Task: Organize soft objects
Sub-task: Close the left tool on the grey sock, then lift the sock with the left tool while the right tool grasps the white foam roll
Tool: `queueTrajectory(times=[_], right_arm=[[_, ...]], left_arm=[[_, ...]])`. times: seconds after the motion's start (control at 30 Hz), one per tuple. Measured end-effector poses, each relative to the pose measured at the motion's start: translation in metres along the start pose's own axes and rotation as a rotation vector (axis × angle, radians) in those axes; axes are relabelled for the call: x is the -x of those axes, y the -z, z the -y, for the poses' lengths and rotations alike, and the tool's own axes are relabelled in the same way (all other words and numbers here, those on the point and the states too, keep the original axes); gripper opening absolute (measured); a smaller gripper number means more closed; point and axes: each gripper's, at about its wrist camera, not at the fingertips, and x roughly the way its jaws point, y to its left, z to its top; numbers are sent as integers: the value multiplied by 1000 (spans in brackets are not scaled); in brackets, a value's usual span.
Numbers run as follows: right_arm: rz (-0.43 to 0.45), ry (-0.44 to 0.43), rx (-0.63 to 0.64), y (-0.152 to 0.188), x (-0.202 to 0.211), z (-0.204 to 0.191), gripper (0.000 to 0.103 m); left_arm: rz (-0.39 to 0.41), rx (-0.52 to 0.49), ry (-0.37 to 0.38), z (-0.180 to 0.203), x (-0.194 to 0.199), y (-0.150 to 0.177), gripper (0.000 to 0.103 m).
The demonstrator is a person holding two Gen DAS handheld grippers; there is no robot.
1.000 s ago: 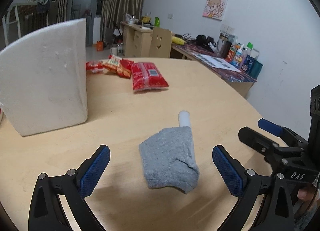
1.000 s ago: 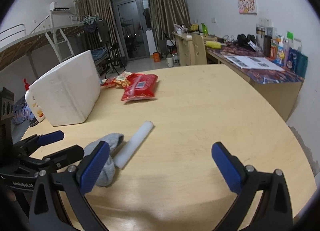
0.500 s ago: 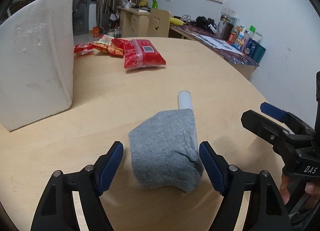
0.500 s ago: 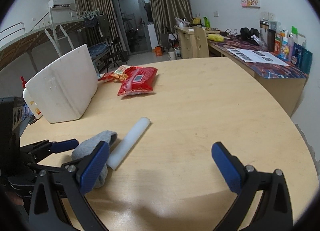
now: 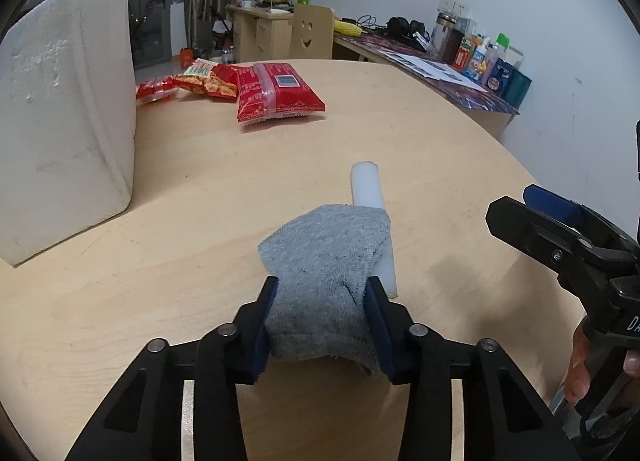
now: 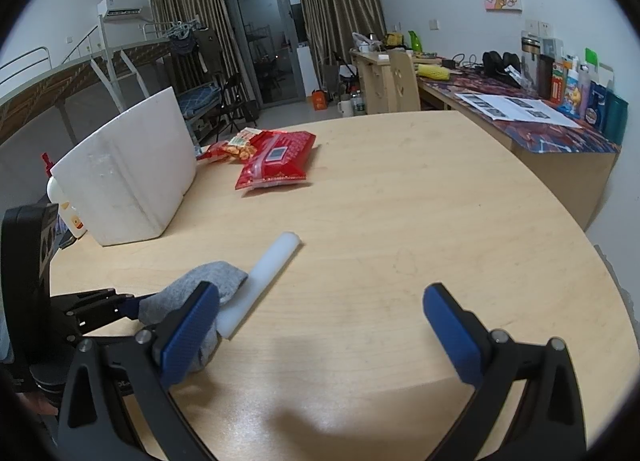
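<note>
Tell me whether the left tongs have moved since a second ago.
Yes. The left tongs advanced toward the white foam box and closed on the grey sock, which they now pinch.

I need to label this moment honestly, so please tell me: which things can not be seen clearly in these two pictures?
- White foam stick: left wrist view, its middle is under the grey sock.
- Grey sock: right wrist view, the right gripper finger covers its near part.
- White foam box: its inside is hidden by its own walls, both views.
- Bottle behind the box: mostly hidden, label too small.
</note>
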Motion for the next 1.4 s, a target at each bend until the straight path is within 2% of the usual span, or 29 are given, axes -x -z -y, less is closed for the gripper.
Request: queueTrajectory(times=[0.13,0.23,0.53,0.83,1.3,1.4], right_arm=[[-6,4,5,-1,-1,-2,103],[-14,3,8,-1,-2,-4,103],[-30,4,17,-4,-7,-13,103],[-63,6,25,-4,-20,-29,103],[-94,20,62,-6,-34,-56,103],[-111,46,79,-4,-39,-61,103]], left_arm=[[10,13,3,-3,2,0,24],[22,11,-1,-2,4,-1,21],[77,10,-25,-8,21,-3,21],[127,38,-61,-29,41,-1,21],[163,70,-77,-57,59,6,21],[166,78,-76,-61,61,7,21]])
